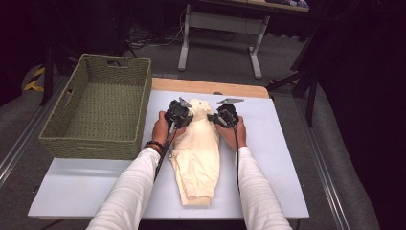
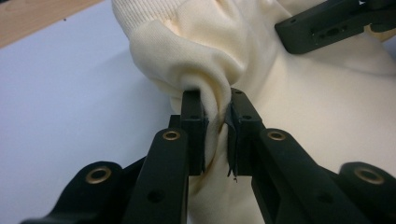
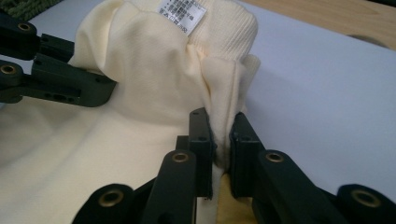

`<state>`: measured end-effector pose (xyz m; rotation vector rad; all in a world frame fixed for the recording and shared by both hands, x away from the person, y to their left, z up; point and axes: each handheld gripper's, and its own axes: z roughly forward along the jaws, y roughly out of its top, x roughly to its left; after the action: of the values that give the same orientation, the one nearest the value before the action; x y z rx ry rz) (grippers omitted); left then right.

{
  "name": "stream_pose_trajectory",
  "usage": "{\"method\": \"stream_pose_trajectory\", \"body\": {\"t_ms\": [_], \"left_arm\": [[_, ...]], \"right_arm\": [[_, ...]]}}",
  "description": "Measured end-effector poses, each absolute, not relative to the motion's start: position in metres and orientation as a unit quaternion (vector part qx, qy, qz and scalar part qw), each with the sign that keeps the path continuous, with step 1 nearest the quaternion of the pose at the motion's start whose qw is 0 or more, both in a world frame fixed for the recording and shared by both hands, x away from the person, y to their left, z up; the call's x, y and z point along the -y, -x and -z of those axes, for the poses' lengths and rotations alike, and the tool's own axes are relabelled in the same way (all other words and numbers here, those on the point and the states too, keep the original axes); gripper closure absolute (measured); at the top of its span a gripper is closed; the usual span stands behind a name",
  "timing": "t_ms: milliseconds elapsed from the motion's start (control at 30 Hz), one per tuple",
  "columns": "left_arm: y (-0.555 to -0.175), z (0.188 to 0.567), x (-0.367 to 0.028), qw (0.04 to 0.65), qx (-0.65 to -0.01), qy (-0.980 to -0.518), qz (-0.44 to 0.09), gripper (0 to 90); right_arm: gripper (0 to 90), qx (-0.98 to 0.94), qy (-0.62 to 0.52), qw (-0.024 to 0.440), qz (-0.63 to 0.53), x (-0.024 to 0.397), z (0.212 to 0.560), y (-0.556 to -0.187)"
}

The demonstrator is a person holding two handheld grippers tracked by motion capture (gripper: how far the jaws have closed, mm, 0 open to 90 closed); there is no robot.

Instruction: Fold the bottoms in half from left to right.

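Nearest the person, two white-sleeved forearms reach in over the pale blue table [image 1: 86, 187]. One cream garment [image 1: 198, 158] lies folded lengthwise on the table's middle, its cuffed end toward the person and its ribbed end away.

At that far end, two grippers hold it, one on each side. The left gripper [image 2: 216, 116] is clenched on a bunched fold of the cream fabric, which is squeezed between its two black jaws. The right gripper [image 3: 223, 135] likewise pinches a gathered fold at the garment's opposite edge, with cloth pressed between both pads. Just past the right gripper's pinch, one white printed label [image 3: 182, 14] shows on the ribbed band.

Farther left, one woven green basket [image 1: 76, 134] stands on the table's left part, well apart from the garment.

Beyond the table stands one white-legged desk [image 1: 220, 24].
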<state>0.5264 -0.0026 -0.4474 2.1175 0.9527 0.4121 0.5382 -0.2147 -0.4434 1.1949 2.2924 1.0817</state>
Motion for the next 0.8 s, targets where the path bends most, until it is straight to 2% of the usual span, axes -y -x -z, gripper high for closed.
{"method": "stream_pose_trajectory", "body": {"t_ms": [600,800], "left_arm": [[-0.525,0.419,0.003,0.409,-0.364,-0.808,-0.22,79.5],[-0.525,0.412,0.001,0.425,-0.358,-0.8,-0.226,79.3]], "right_arm": [[82.5,-0.771,-0.399,0.256,-0.426,0.213,0.417,-0.527],[82.4,-0.763,-0.394,0.268,-0.437,0.213,0.411,-0.525]]}}
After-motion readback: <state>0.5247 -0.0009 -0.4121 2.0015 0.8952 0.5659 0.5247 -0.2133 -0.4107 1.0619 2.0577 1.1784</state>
